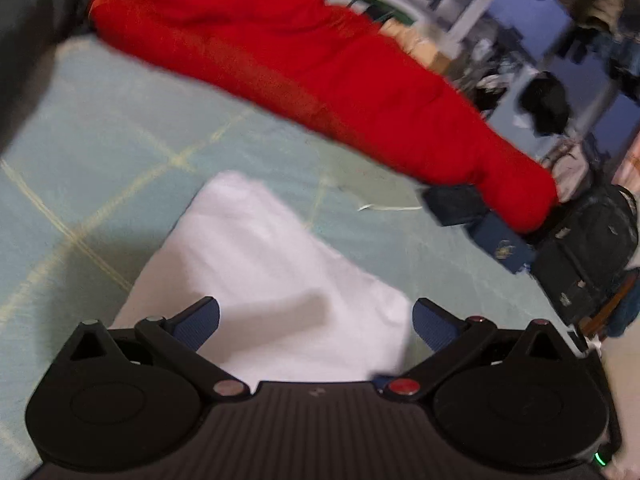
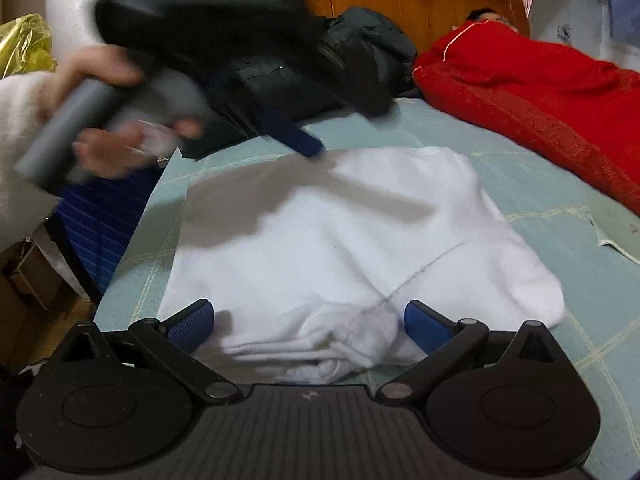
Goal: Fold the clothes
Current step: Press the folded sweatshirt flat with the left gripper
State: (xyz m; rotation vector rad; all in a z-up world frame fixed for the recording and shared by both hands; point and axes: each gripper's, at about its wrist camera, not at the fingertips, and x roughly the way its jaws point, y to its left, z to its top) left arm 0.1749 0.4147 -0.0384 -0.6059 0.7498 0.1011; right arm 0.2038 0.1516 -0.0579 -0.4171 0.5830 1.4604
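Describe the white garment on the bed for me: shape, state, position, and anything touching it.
The white garment is soft knit-looking cloth, folded into a rough rectangle and lying flat on the pale green checked bedsheet. Its near edge is bunched in stacked layers, and a thin seam runs diagonally across the top. The right gripper is open around that near edge. The left gripper, also open, casts a shadow across the far part.

Both views close over white garment (image 1: pixel 276 276)

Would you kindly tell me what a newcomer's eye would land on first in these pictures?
First, the white garment, folded on the pale green sheet, with the open right gripper at its near edge. Next, the bright red quilt along the bed's right side, then the blurred left gripper held above the garment's far-left corner.
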